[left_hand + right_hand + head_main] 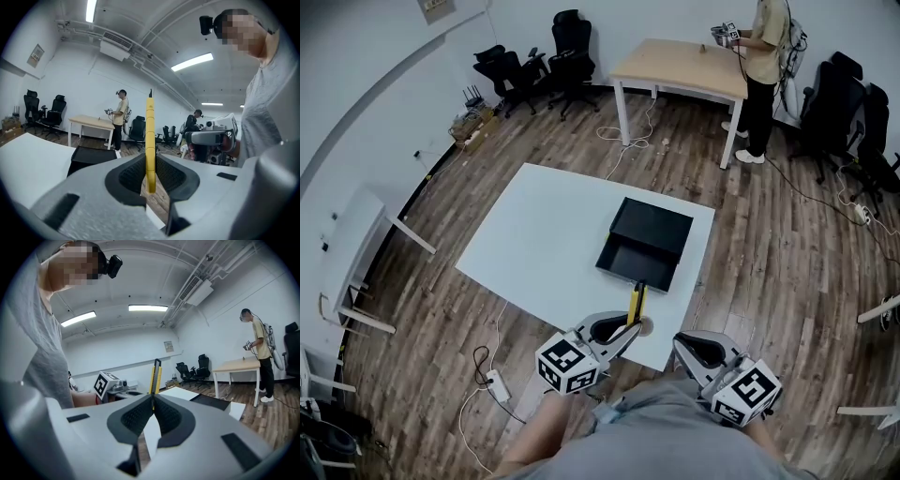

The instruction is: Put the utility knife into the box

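The yellow utility knife (637,300) juts forward from my left gripper (630,330), which is shut on its rear end near the white table's (534,225) front edge. In the left gripper view the knife (150,136) stands upright between the pads of that gripper (150,159). The black box (647,242) lies open on the table just beyond the knife's tip, and shows low at left (91,157). My right gripper (682,349) hangs to the right, off the table's edge. Its jaws meet with nothing between them (153,399), and the knife (155,376) shows beyond them.
A wooden table (684,66) stands at the back with a person (764,56) beside it. Black office chairs (534,66) line the far wall. A power strip (497,384) and cables lie on the floor at left. A white shelf (347,253) stands against the left wall.
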